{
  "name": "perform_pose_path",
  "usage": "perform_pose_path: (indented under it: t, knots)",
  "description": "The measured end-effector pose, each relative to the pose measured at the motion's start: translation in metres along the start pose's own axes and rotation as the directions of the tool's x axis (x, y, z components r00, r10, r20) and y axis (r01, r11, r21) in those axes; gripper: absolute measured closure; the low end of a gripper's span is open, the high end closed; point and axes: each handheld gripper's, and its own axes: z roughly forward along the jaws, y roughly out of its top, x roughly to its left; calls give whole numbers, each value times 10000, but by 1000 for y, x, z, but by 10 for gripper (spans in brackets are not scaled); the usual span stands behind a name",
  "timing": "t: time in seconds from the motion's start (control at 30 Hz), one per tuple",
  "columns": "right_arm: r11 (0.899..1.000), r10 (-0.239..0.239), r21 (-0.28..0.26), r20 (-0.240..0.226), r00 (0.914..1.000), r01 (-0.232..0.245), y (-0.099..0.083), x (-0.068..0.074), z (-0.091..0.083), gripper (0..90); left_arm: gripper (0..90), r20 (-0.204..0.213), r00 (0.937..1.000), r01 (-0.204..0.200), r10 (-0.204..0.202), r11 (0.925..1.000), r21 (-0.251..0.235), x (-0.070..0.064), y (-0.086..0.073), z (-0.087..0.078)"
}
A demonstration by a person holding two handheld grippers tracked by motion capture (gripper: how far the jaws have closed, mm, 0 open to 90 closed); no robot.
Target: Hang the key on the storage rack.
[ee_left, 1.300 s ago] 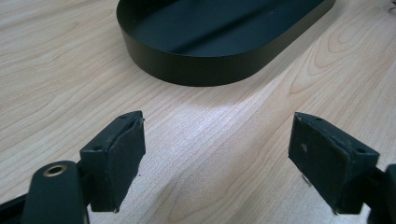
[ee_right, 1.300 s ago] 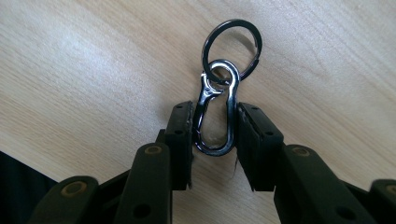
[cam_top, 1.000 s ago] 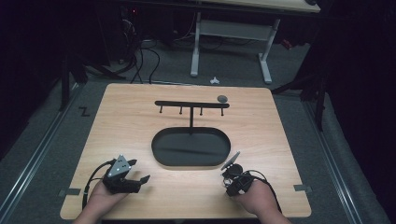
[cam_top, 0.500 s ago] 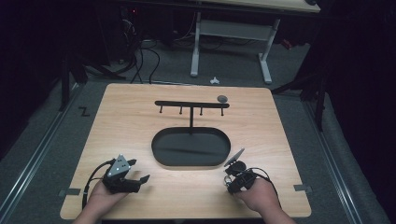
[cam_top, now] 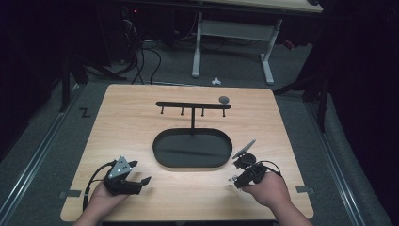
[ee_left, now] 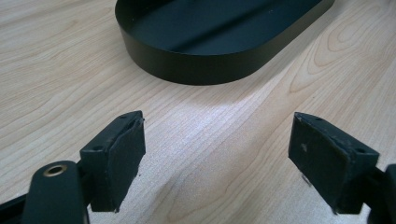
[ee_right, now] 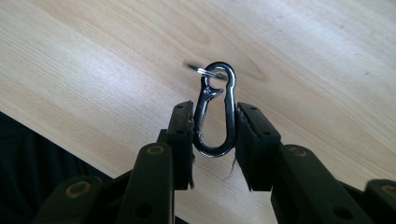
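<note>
The right hand-held gripper point(ee_right: 215, 128) grasps a small metal clip point(ee_right: 215, 112) near the counter's point(cam_top: 141, 122) front edge, the left hand-held gripper point(ee_left: 217, 158) is released; keep the clip squeezed evenly, or it may twist.

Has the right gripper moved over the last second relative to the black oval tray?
Yes, slightly. The right gripper, shut on the small metal carabiner clip, has drifted a little farther from the person, alongside the right end of the black oval tray.
</note>
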Motion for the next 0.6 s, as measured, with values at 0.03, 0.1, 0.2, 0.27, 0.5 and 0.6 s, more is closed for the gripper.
perform_pose_path:
  t: [0.03, 0.1, 0.2, 0.27, 0.5, 0.6]
  knots:
    - [10000, 69, -11, -14, 10000, -69, 1, -1, -3, 683, 194, 0, 10000, 3, -3, 10000, -3, 0, 0, 0]
    - [10000, 58, -48, -5, 10000, -58, 3, -2, -9, 683, 194, -11, 10000, -1, 1, 10000, -8, 0, 0, 0]
    - [10000, 20, -79, 55, 10000, -20, 5, -4, -15, 683, 194, -6, 10000, 2, -2, 10000, -6, 0, 0, 0]
    - [9999, 93, -105, 89, 9999, -92, 8, -4, -23, 683, 194, -7, 10000, 0, 0, 10000, -15, 0, 0, 0]
    - [9990, 149, -414, 144, 9998, -143, 25, -6, -53, 682, 194, 14, 10000, 7, -7, 10000, -11, 1, 0, -1]
    - [9985, 231, -506, 173, 9996, -222, 29, -6, -59, 683, 194, 17, 10000, 1, -1, 10000, -14, 1, 0, -1]
